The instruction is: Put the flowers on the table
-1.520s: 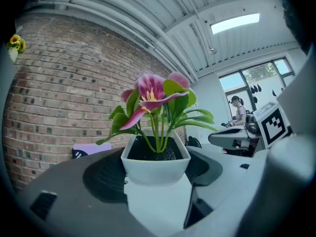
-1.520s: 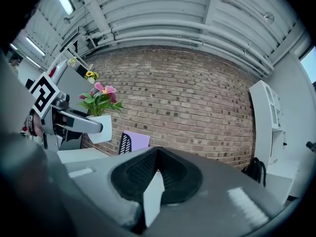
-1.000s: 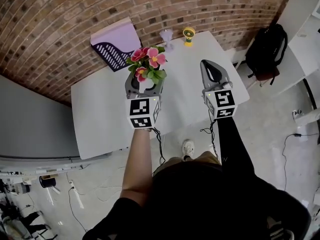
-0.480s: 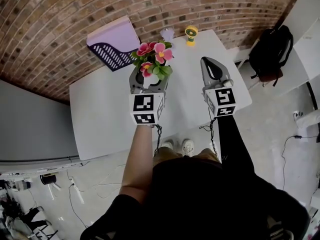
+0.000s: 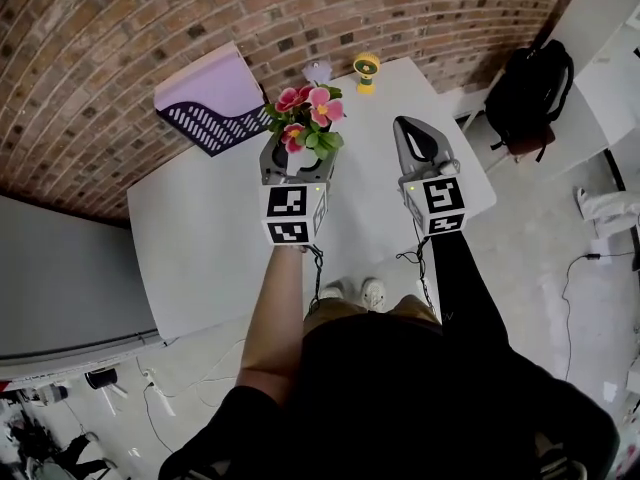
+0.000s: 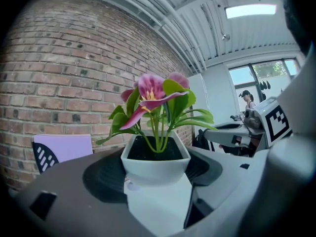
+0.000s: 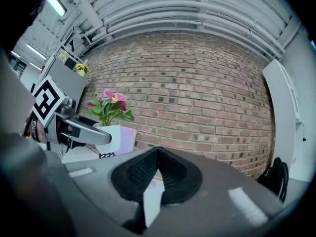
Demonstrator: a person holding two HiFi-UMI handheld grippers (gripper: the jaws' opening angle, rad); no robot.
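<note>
A small white pot (image 6: 155,161) with pink flowers (image 6: 153,90) and green leaves sits upright between the jaws of my left gripper (image 6: 156,171), which is shut on it. In the head view the flowers (image 5: 308,118) stand above the left gripper (image 5: 294,164), held over the middle of the white table (image 5: 200,218). My right gripper (image 5: 413,133) hovers to the right of the pot, shut, with nothing in it. The right gripper view shows its jaws (image 7: 157,154) pressed together and the flowers (image 7: 111,105) off to the left.
A lilac file holder (image 5: 210,98) with a dark slotted side lies at the table's back left, by the brick wall. A small yellow fan (image 5: 367,68) and a pale purple object (image 5: 318,71) stand at the back edge. A black backpack (image 5: 525,88) rests on the floor to the right.
My left gripper has carried the pot a little to the right and farther over the table. The right gripper has kept its place beside it.
</note>
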